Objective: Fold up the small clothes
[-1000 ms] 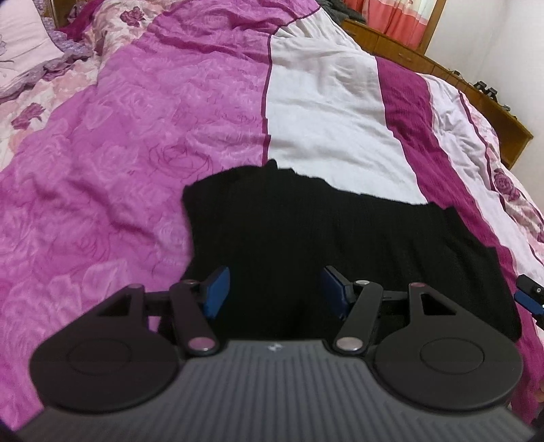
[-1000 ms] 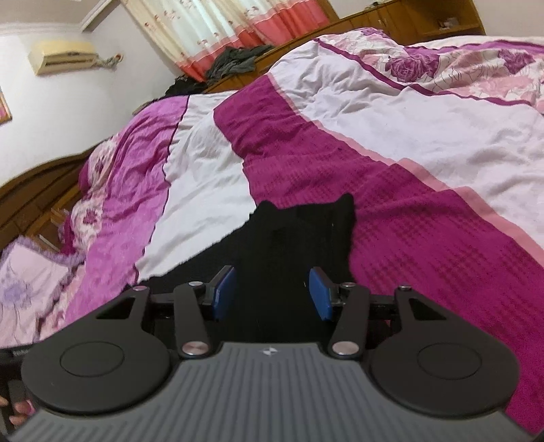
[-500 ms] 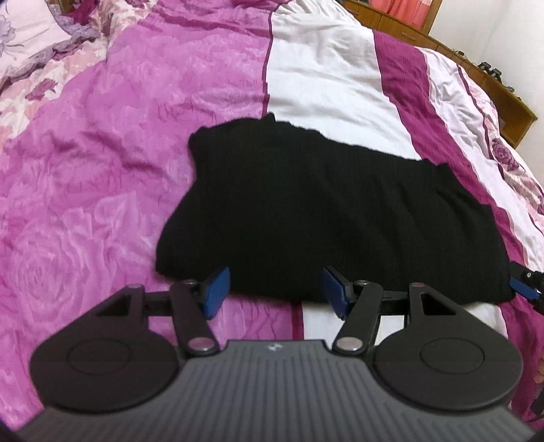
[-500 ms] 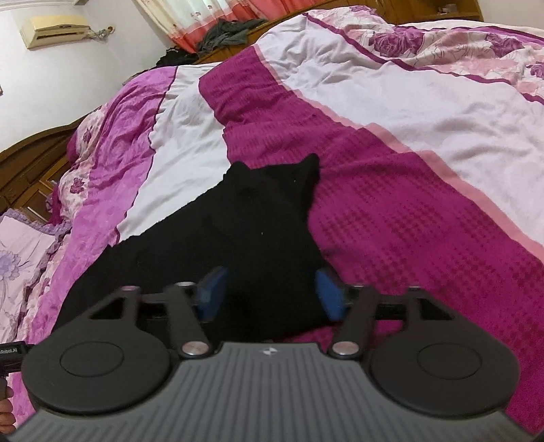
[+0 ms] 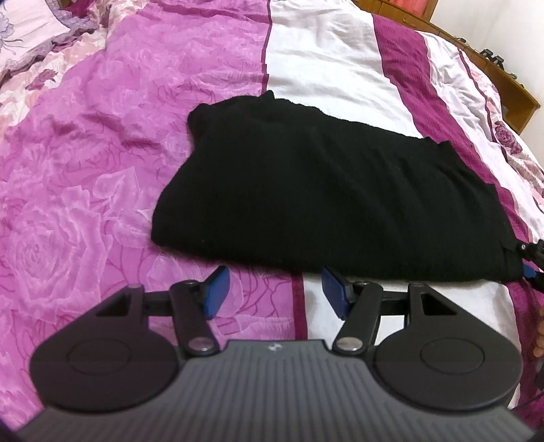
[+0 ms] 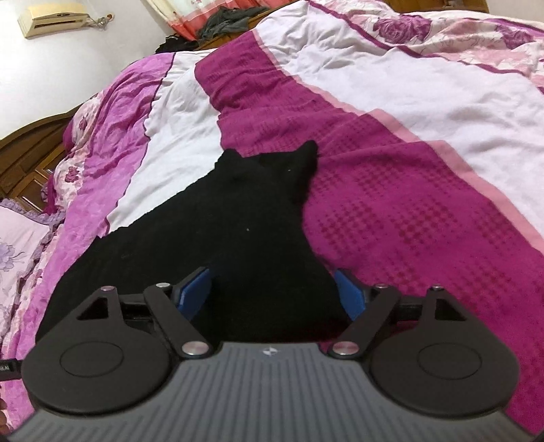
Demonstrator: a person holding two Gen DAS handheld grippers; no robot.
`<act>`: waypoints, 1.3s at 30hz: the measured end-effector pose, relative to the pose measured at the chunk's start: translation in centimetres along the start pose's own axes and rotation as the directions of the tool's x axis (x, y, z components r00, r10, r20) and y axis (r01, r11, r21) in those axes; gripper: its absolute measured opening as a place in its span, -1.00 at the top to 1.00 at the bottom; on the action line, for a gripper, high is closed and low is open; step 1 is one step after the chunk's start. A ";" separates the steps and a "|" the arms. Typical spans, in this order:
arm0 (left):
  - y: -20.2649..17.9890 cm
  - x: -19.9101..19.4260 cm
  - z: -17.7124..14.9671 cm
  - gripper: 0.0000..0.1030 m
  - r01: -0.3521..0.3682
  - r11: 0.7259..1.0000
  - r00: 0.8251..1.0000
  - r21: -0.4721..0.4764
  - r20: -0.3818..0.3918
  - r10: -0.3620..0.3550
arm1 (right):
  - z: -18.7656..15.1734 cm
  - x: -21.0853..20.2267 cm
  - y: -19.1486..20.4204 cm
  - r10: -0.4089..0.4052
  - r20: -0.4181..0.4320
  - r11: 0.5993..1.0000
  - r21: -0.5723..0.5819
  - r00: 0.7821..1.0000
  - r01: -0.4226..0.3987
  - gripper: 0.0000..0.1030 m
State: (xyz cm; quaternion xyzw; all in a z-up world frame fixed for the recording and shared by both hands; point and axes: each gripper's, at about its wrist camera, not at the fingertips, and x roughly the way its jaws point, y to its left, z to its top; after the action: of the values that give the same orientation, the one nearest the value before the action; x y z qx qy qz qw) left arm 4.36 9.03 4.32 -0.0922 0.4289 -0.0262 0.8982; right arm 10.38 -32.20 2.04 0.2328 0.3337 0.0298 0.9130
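Note:
A black knitted garment lies folded and flat across the striped bedspread. My left gripper is open with nothing between its blue pads; it hovers just short of the garment's near edge. In the right wrist view the same garment stretches away to two pointed corners. My right gripper is open wide, and the garment's near end lies between its fingers without being pinched. The right gripper's tip also shows at the garment's right corner in the left wrist view.
The bedspread has pink rose, white and magenta bands. A pale floral pillow lies at the head of the bed. A wooden cabinet runs along the far side. An air conditioner hangs on the wall.
Both grippers have drawn back toward the garment's near edge, so more of it shows. The right gripper's fingers have spread wider. The left gripper stays open.

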 end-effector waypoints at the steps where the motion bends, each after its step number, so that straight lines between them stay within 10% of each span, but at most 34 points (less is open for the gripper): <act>1: 0.0 0.0 0.0 -0.20 -0.001 1.000 1.000 0.001 -0.001 0.001 | 0.1 0.2 0.0 0.005 -0.001 1.000 0.004 1.000 -0.005 -0.65; 22: -0.1 0.4 0.0 -0.20 0.011 1.000 1.000 0.004 -0.008 -0.011 | 0.5 3.2 1.2 0.123 0.051 0.969 0.209 0.991 -0.131 -0.56; 30: 0.3 0.2 0.2 -0.20 0.013 1.000 1.000 0.006 -0.008 -0.013 | 0.5 4.1 0.9 0.075 0.051 0.965 0.247 0.996 -0.085 0.29; 39: 1.1 -0.1 0.3 -0.20 -0.005 1.000 1.000 -0.012 -0.005 0.005 | 0.1 3.5 0.7 0.074 0.076 0.956 0.279 0.994 -0.092 0.50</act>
State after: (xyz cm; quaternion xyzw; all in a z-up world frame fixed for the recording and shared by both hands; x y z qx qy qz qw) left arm 4.45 10.20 4.35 -0.0963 0.4316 -0.0217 0.8966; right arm 13.25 -30.91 0.32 0.3751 0.2947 0.0128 0.8788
